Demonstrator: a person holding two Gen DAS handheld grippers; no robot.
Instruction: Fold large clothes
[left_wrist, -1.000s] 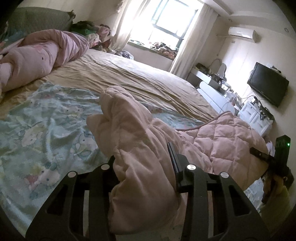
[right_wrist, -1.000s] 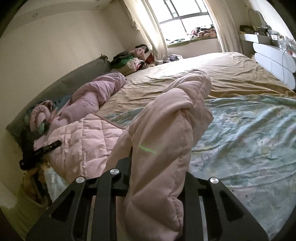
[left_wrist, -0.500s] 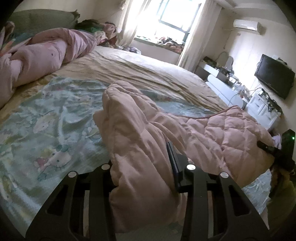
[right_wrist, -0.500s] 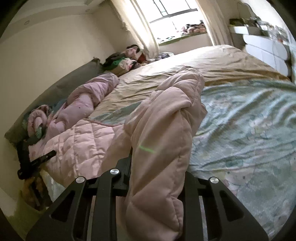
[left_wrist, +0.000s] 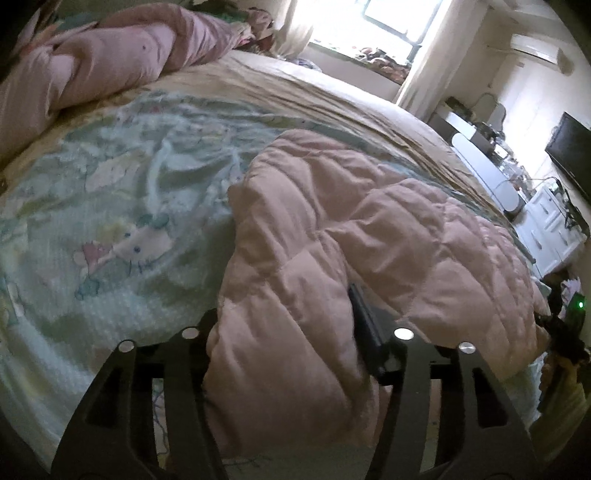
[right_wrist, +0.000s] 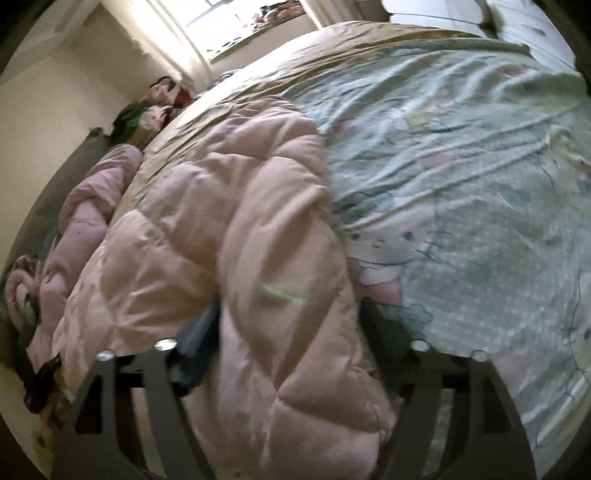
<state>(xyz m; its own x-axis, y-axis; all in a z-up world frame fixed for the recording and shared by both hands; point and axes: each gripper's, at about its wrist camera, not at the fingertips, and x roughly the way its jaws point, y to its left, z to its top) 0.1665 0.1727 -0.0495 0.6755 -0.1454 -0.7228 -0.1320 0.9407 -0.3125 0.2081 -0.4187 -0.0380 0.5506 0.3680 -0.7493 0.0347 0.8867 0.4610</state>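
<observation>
A large pink quilted jacket (left_wrist: 369, 229) lies folded over on the cartoon-print sheet (left_wrist: 122, 206) of the bed. In the left wrist view, my left gripper (left_wrist: 288, 325) is low over the near edge, jaws opening, with a thick fold of the jacket still between them. Only its right finger (left_wrist: 364, 325) shows, beside the fabric. In the right wrist view, the jacket (right_wrist: 221, 221) fills the middle. My right gripper (right_wrist: 291, 314) straddles another fold, jaws opening wide, pads off the cloth. The picture is blurred.
A rolled pink duvet (left_wrist: 110, 62) lies along the head of the bed. A pile of clothes (right_wrist: 147, 114) sits near the window. A white dresser (left_wrist: 546, 225) and a dark TV (left_wrist: 569, 147) stand beyond the bed's right edge. The print sheet (right_wrist: 461, 184) spreads bare beside the jacket.
Both grippers have sunk toward the bed, and the raised jacket fold now lies down on the sheet. Both pairs of jaws have spread wider, the right more than the left.
</observation>
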